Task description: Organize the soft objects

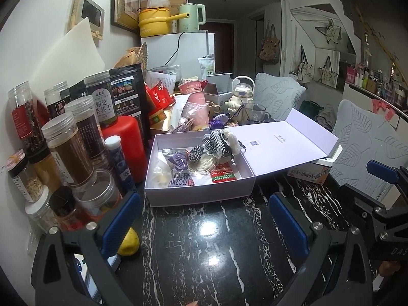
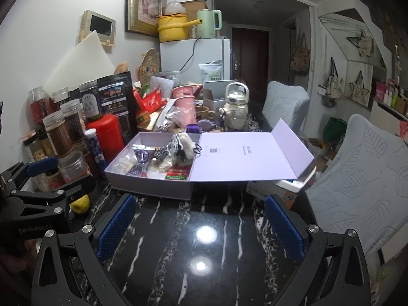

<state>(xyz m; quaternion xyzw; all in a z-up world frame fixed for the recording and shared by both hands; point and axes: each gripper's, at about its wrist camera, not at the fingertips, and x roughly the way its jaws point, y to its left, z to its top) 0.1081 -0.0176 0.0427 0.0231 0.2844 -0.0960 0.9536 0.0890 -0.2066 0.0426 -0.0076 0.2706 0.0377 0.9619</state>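
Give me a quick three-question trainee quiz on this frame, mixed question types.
1. True or false: the lid of the lavender box is closed.
2. Multiple choice: the black-and-white checked fabric piece lies (A) inside the box, (B) on the marble tabletop, (C) in the left gripper.
3. Short answer: what state are the left gripper and right gripper in, and what do they hold?

Key
1. False. The lid is folded open to the right.
2. A.
3. Both open and empty, over the bare tabletop in front of the box.
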